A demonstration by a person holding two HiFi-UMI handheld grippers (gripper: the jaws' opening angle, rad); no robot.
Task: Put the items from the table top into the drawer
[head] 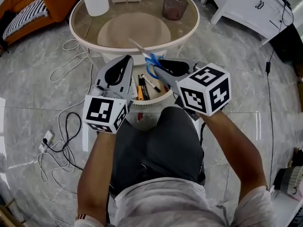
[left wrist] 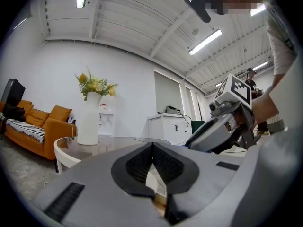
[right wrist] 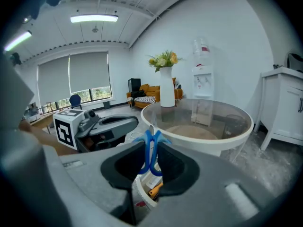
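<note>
Currently right gripper [right wrist: 150, 148] clenched on blue scissors [right wrist: 149, 151] by handles, blade poking ahead past jaw tips. Drawer [head: 156, 100] open directly beneath jaws, likely for drop-in. Left gripper [left wrist: 152, 149] pressed together, nothing between, parked alongside.

**What my tools and the room were made of**

My right gripper [head: 158, 66] and left gripper [left wrist: 152, 148] had matt grey plastic shells with black, ribbed, rubbery pads [left wrist: 137, 165]. The scissors [right wrist: 150, 157] showed glossy blue plastic handles and, in the head view, a bare shiny metal blade. The table [head: 185, 14] had a clear, glossy glass top on a smooth white rim. The floor [head: 38, 79] was polished, veined stone. The sofa [left wrist: 53, 123] looked like orange cloth.
</note>
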